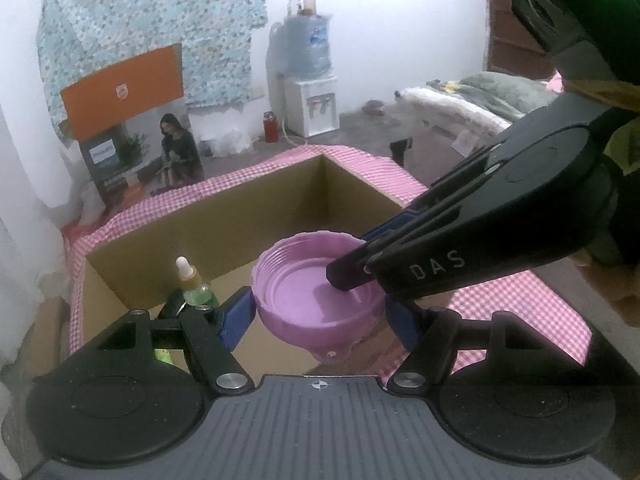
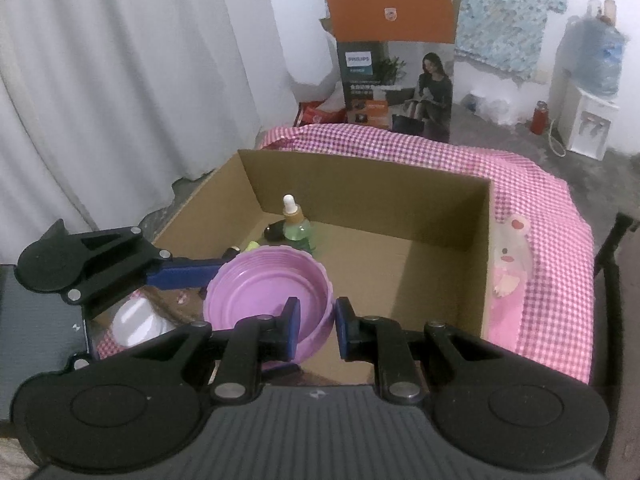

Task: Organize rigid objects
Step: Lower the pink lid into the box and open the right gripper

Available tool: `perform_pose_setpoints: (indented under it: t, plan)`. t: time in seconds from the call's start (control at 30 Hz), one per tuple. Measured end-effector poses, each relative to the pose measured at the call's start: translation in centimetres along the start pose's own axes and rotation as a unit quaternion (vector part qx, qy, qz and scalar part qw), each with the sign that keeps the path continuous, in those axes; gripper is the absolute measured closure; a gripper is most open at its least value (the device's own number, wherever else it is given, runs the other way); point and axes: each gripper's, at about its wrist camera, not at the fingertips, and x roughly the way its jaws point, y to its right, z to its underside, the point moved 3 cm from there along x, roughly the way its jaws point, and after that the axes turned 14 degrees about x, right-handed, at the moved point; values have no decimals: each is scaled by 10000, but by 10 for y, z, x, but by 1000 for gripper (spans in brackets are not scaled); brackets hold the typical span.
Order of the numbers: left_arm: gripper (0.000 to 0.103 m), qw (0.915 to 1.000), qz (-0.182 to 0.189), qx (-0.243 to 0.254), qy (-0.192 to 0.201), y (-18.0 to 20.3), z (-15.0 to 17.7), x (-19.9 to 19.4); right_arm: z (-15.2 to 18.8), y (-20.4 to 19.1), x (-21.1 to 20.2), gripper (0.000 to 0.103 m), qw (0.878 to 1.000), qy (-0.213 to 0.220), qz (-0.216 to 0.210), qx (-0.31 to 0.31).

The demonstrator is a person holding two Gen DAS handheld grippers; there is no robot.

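A round purple lid (image 1: 308, 292) hangs upside down over the near part of an open cardboard box (image 1: 224, 232). My left gripper (image 1: 318, 320) spans the lid's width, a blue pad pressed on each side. My right gripper (image 1: 348, 276) comes in from the right and pinches the lid's rim. In the right wrist view the right gripper (image 2: 318, 330) has one pad inside the purple lid (image 2: 264, 284) and one outside its wall. One finger (image 2: 180, 274) of the left gripper touches the lid's far left side; the other is hidden behind it.
Inside the cardboard box (image 2: 360, 188) a green dropper bottle (image 2: 298, 228) stands near the back wall beside small dark and yellow items. A pink checked cloth (image 2: 540, 208) covers the table, with a pink bear item (image 2: 512, 264) beside the box. A printed carton (image 2: 396, 80) stands behind.
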Motion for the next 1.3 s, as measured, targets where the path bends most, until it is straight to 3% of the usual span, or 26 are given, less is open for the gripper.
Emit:
perform_pose_setpoints:
  t: [0.43,0.7,1.1,1.2,1.3]
  plan:
    - [32,9979,-80,-489,-427,-23,-12,48,-44,28,58,83,9970,-754,-152,-107]
    - [32,9936,97,-899,-680,-38,-12,73,-65,35,95,83,9918,-1241,-106,-295]
    - [32,9827,193,-1402,-1192,-53,-7,107,-86,42,150,87,9852,-1579,58,-660]
    - [34,9815,-4,-1345,-1366,-55,-5,111,-88,45,162,87,9844,-1628,55,-666]
    - [34,9782,31,-1474,-1463,-59,-3,113,-89,44,168,87,9841,-1636,-25,-687]
